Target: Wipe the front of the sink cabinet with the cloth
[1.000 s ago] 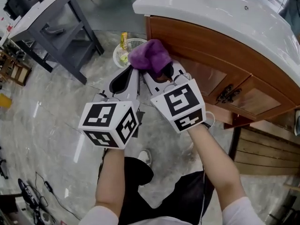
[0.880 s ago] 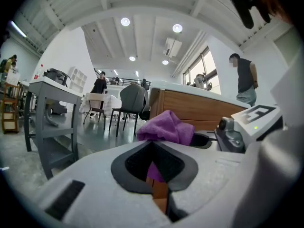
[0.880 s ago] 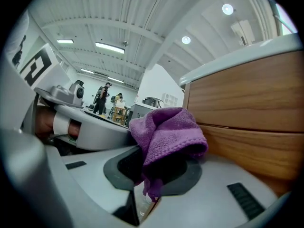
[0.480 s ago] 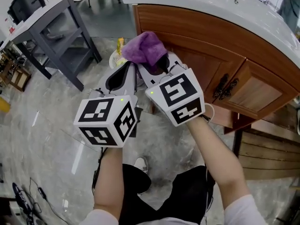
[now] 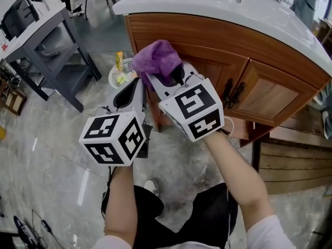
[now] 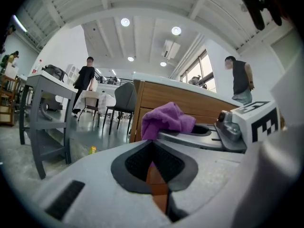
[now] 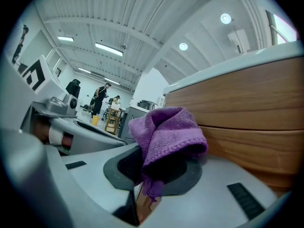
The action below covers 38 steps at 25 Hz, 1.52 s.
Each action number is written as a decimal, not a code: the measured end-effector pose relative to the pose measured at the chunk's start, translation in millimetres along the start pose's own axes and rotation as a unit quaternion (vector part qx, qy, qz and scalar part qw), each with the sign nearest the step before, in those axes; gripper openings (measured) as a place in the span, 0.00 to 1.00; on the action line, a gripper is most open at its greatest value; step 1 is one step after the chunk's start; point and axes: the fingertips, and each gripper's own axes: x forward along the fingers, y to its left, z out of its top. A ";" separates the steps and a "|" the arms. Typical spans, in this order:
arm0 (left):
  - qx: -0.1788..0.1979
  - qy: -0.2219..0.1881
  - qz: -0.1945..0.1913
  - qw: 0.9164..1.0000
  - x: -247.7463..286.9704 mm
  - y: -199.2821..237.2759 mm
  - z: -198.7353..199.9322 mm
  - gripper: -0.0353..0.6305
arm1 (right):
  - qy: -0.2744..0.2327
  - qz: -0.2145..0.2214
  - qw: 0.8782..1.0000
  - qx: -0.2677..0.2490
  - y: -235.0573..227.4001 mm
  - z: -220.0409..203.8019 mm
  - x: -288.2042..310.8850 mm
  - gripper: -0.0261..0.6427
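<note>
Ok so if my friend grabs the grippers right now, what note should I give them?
Right gripper: shut on the purple fluffy cloth, held up at the left end of the brown wooden sink cabinet front.
Left gripper: shut, empty, beside the right one.
Done: the cloth is at the wood; contact and wiped parts can't be told.
Left: probably wipe across the front, over to the two doors.

Marble floor (image 5: 46, 154), grey table (image 5: 36, 27), ceiling downlights (image 6: 125, 22).
</note>
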 end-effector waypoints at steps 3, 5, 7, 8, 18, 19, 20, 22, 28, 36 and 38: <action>0.000 0.007 -0.014 1.000 5.8 -15.2 -2.8 0.06 | 0.001 -0.017 1.000 0.004 -13.3 -2.9 -15.5 0.14; 0.002 0.013 -0.028 1.000 9.9 -25.3 -5.6 0.06 | 0.005 -0.027 1.000 0.003 -20.8 -5.5 -25.7 0.14; 0.000 0.020 -0.042 0.999 13.9 -34.1 -9.3 0.06 | 0.009 -0.036 0.999 0.007 -27.6 -9.2 -35.2 0.14; 0.000 0.023 -0.047 0.999 15.7 -37.5 -11.3 0.06 | 0.011 -0.041 0.999 0.009 -30.9 -10.9 -39.7 0.14; 0.004 0.065 -0.106 0.992 32.2 -79.9 -37.3 0.06 | 0.019 -0.088 0.996 0.017 -55.9 -15.9 -83.9 0.14; 0.006 0.066 -0.111 0.992 33.1 -84.4 -38.4 0.06 | 0.019 -0.093 0.995 0.017 -58.4 -15.5 -89.3 0.14; 0.008 0.067 -0.116 0.991 33.9 -88.4 -39.3 0.06 | 0.018 -0.098 0.995 0.017 -61.2 -15.2 -94.9 0.14; 0.009 0.068 -0.122 0.990 35.8 -94.2 -40.7 0.06 | 0.018 -0.107 0.994 0.021 -67.2 -14.6 -105.8 0.14; 0.012 0.079 -0.152 0.985 43.6 -122.0 -50.1 0.06 | 0.020 -0.143 0.989 0.022 -89.5 -13.7 -141.4 0.14; 0.038 0.088 -0.176 0.980 51.2 -152.0 -60.3 0.06 | 0.023 -0.179 0.983 0.024 -113.7 -12.2 -185.4 0.14; 0.041 0.090 -0.178 0.979 51.9 -155.3 -63.0 0.06 | 0.025 -0.188 0.982 0.022 -117.7 -13.4 -195.9 0.14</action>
